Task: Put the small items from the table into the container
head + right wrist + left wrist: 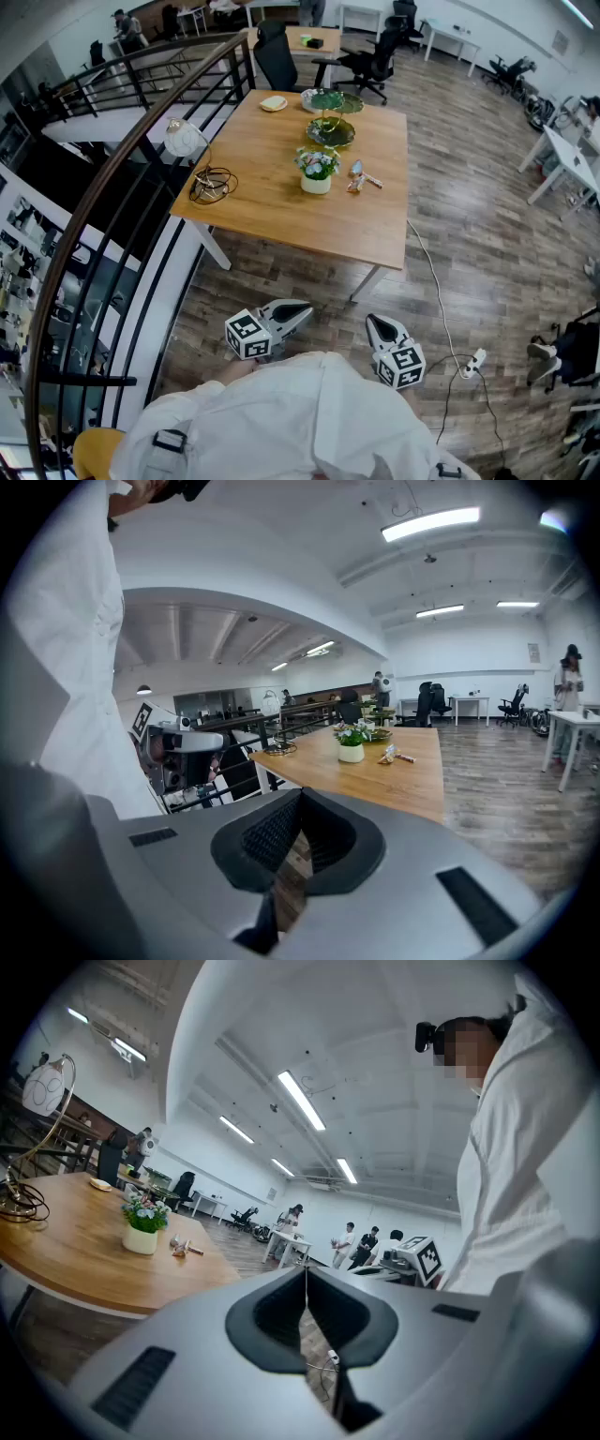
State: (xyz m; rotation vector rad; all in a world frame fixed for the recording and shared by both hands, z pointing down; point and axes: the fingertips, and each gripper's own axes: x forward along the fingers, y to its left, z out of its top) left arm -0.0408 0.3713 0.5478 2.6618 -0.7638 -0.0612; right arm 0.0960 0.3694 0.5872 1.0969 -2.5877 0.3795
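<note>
Since the left gripper (302, 313) and right gripper (374, 325) hang closed and empty, well apart from the table (272, 211), nothing looks done (0 items moved); the small items (362, 177) lie beside the flower pot (316, 173). The green dish (331, 132) may be the container.

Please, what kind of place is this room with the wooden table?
Most likely an open-plan office. Black swivel chairs stand behind the wooden table, white desks stand further off on the wood-look floor, and long strip lights run along the ceiling.
</note>
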